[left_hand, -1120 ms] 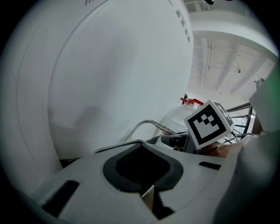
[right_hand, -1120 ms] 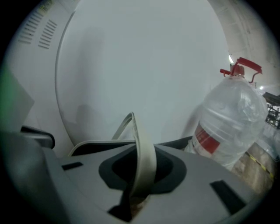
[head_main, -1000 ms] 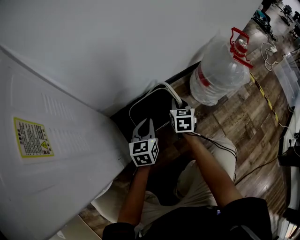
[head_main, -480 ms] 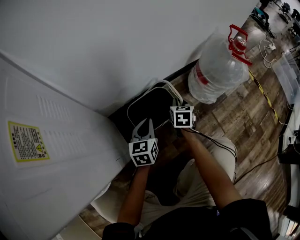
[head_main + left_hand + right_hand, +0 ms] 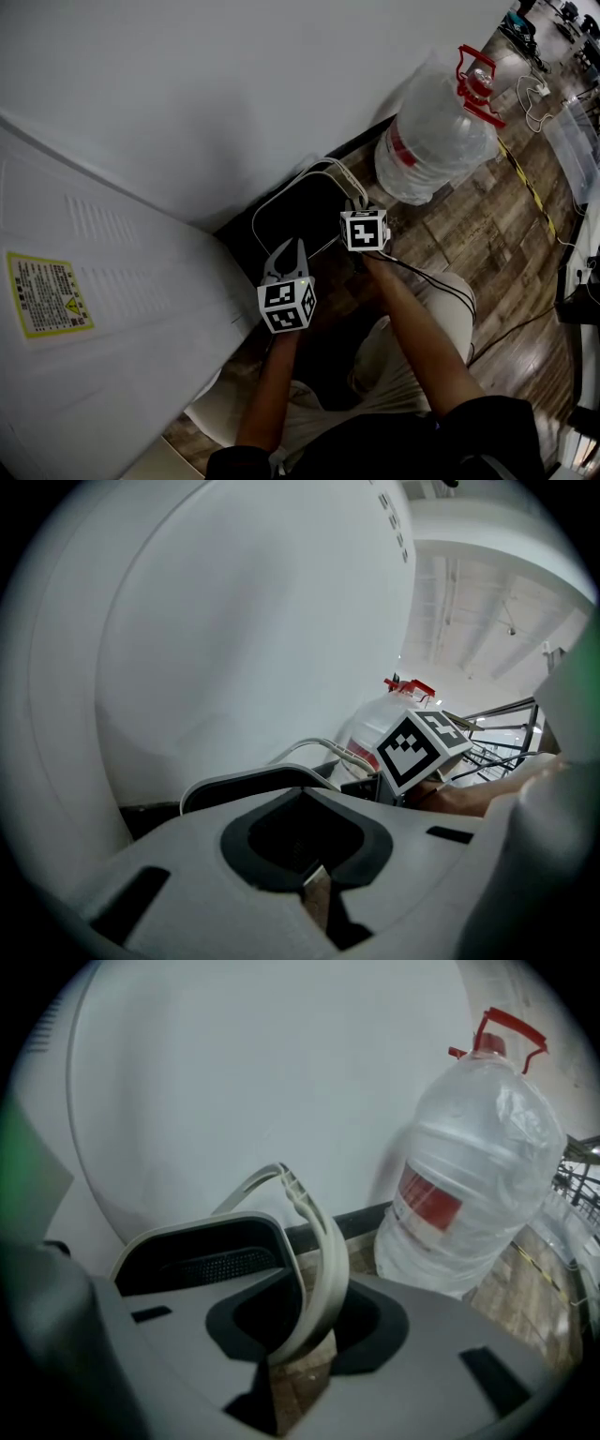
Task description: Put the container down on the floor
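Black plastic container with a pale grey rim (image 5: 272, 199) (image 5: 202, 1232) sits on the wood-plank floor (image 5: 469, 225), far side against the dark skirting under the white wall (image 5: 234, 75). Interior dark; fine mesh patch on the inner wall, contents not discernible.

Its pale curved bail handle (image 5: 323, 169) (image 5: 314, 1232) stands upright. It runs down through the right gripper (image 5: 356, 203) (image 5: 300, 1372), whose jaws have just been opening and now stand slightly apart, loose round the handle.

Left gripper (image 5: 287, 248) (image 5: 314, 892): jaws together, nothing between them, near side of the container.

Right of the container: large clear plastic water jug with red label and red carry handle (image 5: 431, 136) (image 5: 469, 1176), upright on the floor; fill level not discernible.

Left: white ribbed cabinet (image 5: 103, 234) with a yellow warning sticker (image 5: 42, 295).
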Motion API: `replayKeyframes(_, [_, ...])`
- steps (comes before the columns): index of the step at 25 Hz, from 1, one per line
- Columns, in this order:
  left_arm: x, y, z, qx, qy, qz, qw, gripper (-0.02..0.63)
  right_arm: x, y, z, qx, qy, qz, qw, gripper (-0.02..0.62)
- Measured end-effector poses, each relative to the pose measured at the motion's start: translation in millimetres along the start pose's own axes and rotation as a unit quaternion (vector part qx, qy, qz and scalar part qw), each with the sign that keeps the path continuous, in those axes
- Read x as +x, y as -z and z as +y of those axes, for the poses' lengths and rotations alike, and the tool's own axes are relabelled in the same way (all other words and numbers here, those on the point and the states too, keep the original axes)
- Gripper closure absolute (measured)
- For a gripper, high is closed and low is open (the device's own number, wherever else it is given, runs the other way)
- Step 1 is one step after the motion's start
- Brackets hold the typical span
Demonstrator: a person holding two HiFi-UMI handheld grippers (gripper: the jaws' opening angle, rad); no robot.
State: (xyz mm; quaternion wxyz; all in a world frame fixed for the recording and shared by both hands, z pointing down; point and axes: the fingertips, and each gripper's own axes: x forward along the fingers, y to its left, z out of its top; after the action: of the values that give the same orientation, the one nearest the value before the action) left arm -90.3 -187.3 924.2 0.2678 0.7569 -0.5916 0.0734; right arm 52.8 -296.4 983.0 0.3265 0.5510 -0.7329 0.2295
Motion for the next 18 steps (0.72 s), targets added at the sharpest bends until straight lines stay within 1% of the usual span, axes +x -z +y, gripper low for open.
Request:
replayKeyframes(3, [2.4,2.1,-1.8,-0.001,0.002,0.001,1.0000,0.591,0.9,0.3,-0.6,-0.015,0.002,0.003,1.000,0.502])
replayKeyframes(6, [5.1,4.1,-3.8,-0.002,0.005,0.003,1.0000,0.591,4.2,4.3,-2.1,-0.011,0.001,0.007,1.000,0.499])
replayKeyframes(10, [8.7,7.3,-7.0,-0.003,0.008,0.006,0.9999,0.591,3.9,3.3,-3.6,-0.021,0.001,0.011,1.000,0.491])
replayKeyframes(15, [11.6,11.7,-8.3,-0.005,0.011,0.009,0.9999,0.591,7.1,7.9,-7.1,-0.015,0.003,0.016,1.000,0.479])
replayKeyframes(18, [14.3,13.4,-10.8,-0.005,0.014,0.012,0.9998,0.591,6.2,6.7,-7.1,-0.022,0.009,0.014,1.000,0.465])
